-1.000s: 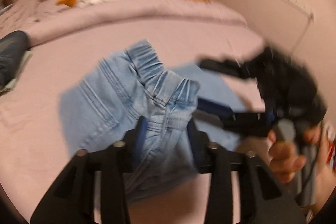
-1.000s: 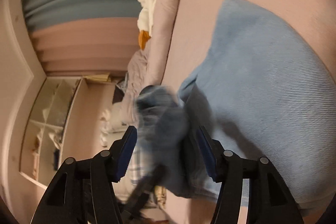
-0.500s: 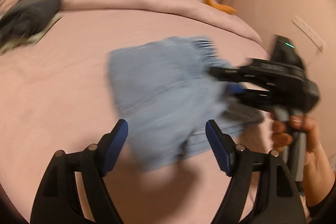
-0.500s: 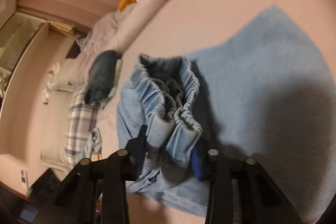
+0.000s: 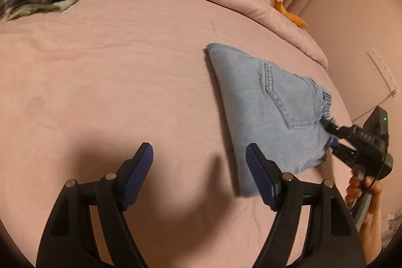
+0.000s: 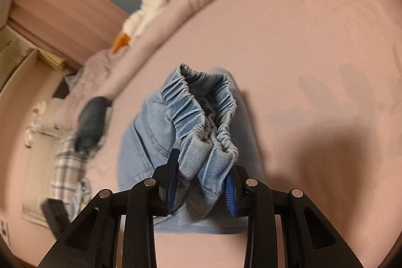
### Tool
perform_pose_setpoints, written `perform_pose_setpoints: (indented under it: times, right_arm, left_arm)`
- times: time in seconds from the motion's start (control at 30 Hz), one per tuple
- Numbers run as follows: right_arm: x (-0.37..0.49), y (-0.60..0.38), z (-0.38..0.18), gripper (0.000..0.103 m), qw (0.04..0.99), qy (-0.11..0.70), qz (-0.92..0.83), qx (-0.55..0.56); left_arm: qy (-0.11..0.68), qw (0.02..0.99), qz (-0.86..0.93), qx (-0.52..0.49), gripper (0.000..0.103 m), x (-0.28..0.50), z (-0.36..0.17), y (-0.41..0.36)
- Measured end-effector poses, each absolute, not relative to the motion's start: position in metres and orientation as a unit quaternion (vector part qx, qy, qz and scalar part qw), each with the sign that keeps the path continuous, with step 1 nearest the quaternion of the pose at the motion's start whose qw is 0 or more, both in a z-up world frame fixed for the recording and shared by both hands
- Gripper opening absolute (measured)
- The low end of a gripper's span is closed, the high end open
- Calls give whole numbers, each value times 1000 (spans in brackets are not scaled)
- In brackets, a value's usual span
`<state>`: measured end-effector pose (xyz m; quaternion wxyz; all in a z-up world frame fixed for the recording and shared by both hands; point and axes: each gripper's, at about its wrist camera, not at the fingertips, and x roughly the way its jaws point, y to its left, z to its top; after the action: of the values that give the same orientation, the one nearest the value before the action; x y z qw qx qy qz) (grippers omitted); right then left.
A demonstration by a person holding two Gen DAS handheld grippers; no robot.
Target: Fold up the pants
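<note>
The left gripper (image 5: 198, 165) hovers tilted down over the pink bed (image 5: 125, 82), jaws wide and empty. The right gripper (image 6: 201, 180) pinches the elastic waistband of the folded jeans (image 5: 271, 104), which lie lengthwise away from it.
</note>
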<state>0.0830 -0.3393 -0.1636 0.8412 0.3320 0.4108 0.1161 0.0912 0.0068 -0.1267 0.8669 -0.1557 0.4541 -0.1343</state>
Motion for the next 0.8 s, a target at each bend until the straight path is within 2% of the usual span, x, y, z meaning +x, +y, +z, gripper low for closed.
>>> perform_pose_setpoints:
  times: [0.1,0.2,0.27,0.37,0.47,0.6,0.7,0.8]
  right_arm:
    - [86,-346,-179,35,832,429,111,334]
    - [80,-362,-171,50,822,429,116,357]
    - [72,-366,-153,57,843,416,92,328]
    - [63,-351,-118,57,894,391,45,214]
    - [62,-339,-95,57,918,354,65,165]
    - [86,-308,-89,42,921,347,126,120]
    - [111,-287,-113,28,914,380,125,62]
    - [126,-289,-140,23,905,407,110,59]
  left_arm:
    - [459,866,-140,-141,76,103,-124,-6]
    - [453,869,-151,-127,76,114,-116,-19]
    - [445,872,-162,-120,76,123,-111,-29]
    - [440,874,-172,-110,75,141,-106,-45]
    - [434,876,-182,-104,74,165,-101,-60]
    - [450,867,-197,-83,70,200,-108,-83]
    - [480,855,-190,-53,69,218,-126,-94]
    - [468,864,-185,8,69,217,-130,-109]
